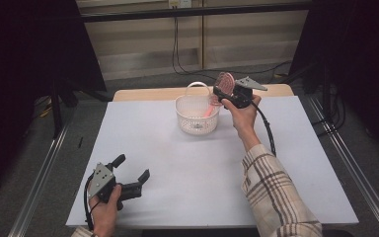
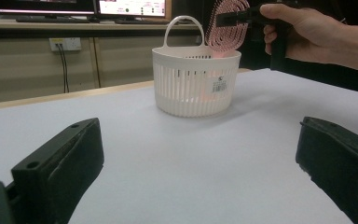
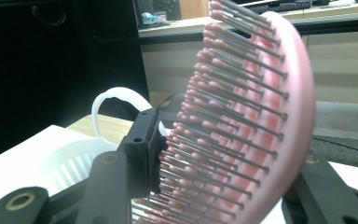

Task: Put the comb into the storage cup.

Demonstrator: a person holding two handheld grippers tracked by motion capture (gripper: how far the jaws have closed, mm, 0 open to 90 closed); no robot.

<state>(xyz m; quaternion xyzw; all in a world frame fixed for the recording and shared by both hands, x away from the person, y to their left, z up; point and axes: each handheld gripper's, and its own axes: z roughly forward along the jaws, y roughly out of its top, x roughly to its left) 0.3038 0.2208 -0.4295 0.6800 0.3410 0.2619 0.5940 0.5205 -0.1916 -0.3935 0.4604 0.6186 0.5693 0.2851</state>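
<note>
Now the left gripper is resting near the front-left edge of the table, jaws apart and holding nothing. Further right, the right gripper is holding the pink hairbrush above the white basket – jaws clamped on its bristle head, handle pointing into the basket. Bristles are bending easily – the brush may be slipping and tipping the light basket

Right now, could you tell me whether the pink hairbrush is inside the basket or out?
Partly in: its handle dips into the basket, while the hairbrush head stands above the rim, between the right claw's jaws.
</note>
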